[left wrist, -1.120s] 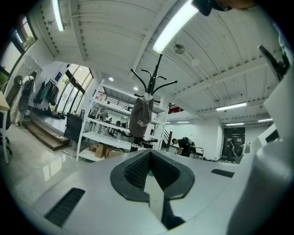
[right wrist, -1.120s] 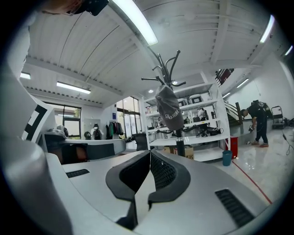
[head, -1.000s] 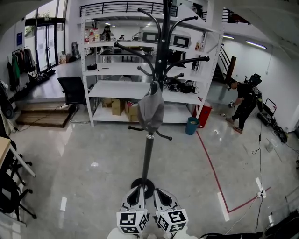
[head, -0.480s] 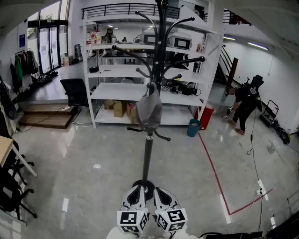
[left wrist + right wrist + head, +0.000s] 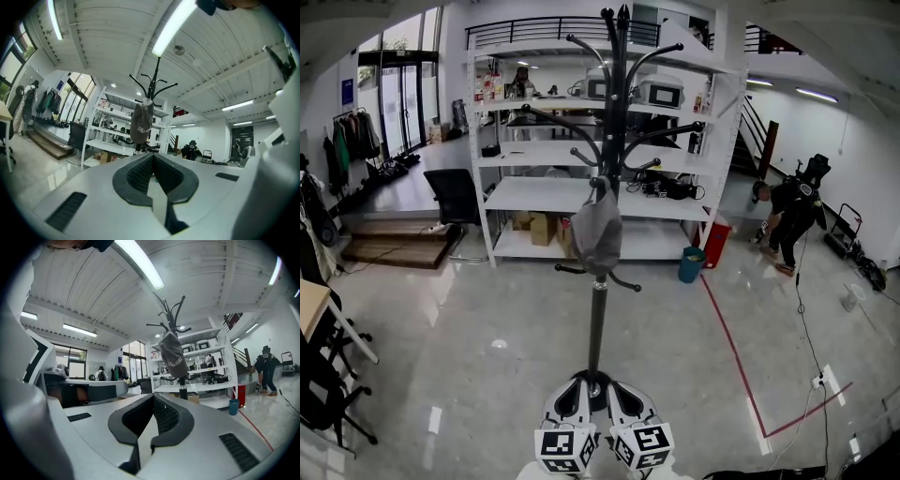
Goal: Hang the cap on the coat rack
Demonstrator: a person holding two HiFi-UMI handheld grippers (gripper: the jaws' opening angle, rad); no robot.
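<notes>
My two grippers are low in front of me, side by side and close to each other, and both point level toward the coat rack (image 5: 596, 323). The left gripper (image 5: 578, 382) has its jaws fully together, with nothing between them. The right gripper (image 5: 610, 383) has its jaws together in the same way and is also empty. I judge that I hold them closed and away from the rack because there is no more work for them on the cap. Closed jaws also cannot catch a hook by accident.

The cap (image 5: 598, 234) hangs on the coat rack, from a hook below the top crown of hooks and above the two short lowest hooks. Its grey crown droops down along the pole. It is well apart from both grippers. In both gripper views I see it ahead, above the jaw tips, and nothing touches it. The rack stands upright between me and the white shelf unit (image 5: 534, 192).

From how things lie, I judge the hanging is done. Which part of the cap sits on the hook I cannot tell, so a bump to the pole may shake it off.
</notes>
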